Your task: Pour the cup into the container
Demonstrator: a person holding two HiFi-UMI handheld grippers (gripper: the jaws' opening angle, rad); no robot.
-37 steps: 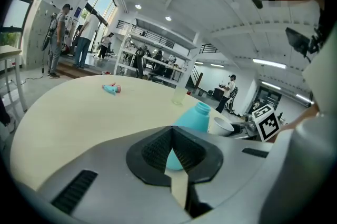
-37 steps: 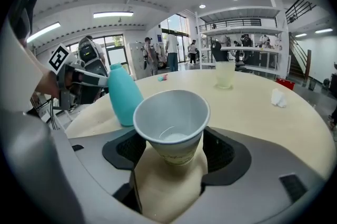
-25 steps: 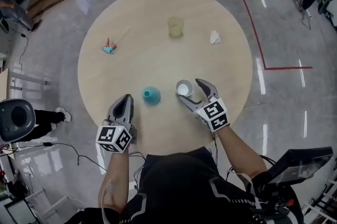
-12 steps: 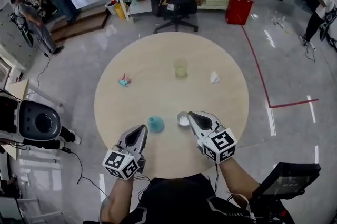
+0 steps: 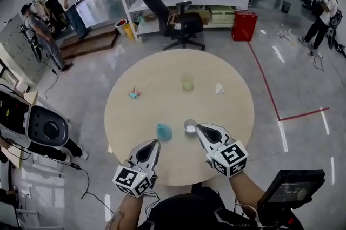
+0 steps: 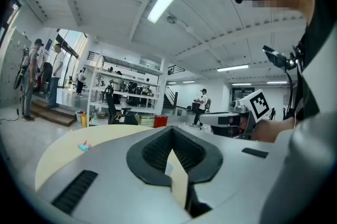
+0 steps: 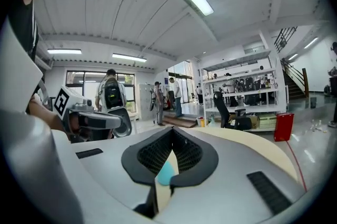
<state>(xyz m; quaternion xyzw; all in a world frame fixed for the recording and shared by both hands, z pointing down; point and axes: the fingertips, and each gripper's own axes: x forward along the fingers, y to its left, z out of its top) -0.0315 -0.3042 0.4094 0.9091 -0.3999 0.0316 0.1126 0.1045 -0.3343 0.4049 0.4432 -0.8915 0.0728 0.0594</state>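
Note:
A white cup point(image 5: 190, 126) stands upright on the round wooden table point(image 5: 232, 115), just left of the tips of my right gripper point(image 5: 202, 130), which is shut and holds nothing. The yellowish see-through container point(image 5: 187, 82) stands farther back near the table's middle. My left gripper point(image 5: 152, 147) is shut and empty, hovering at the near edge behind a teal cone-shaped object point(image 5: 164, 132). In the right gripper view the shut right gripper point(image 7: 172, 152) shows a sliver of the teal object point(image 7: 165, 173) below its tips. In the left gripper view the left gripper point(image 6: 172, 150) is shut too.
A small teal and pink item point(image 5: 134, 94) lies at the table's left and a crumpled white scrap point(image 5: 219, 88) at its right. An office chair point(image 5: 181, 18), shelves and a red bin point(image 5: 244, 25) stand beyond the table. People stand far left and far right.
The right gripper's jaws, open at the cup a second ago, have shut and drawn back beside it. Both grippers have risen and the cup has stayed on the table.

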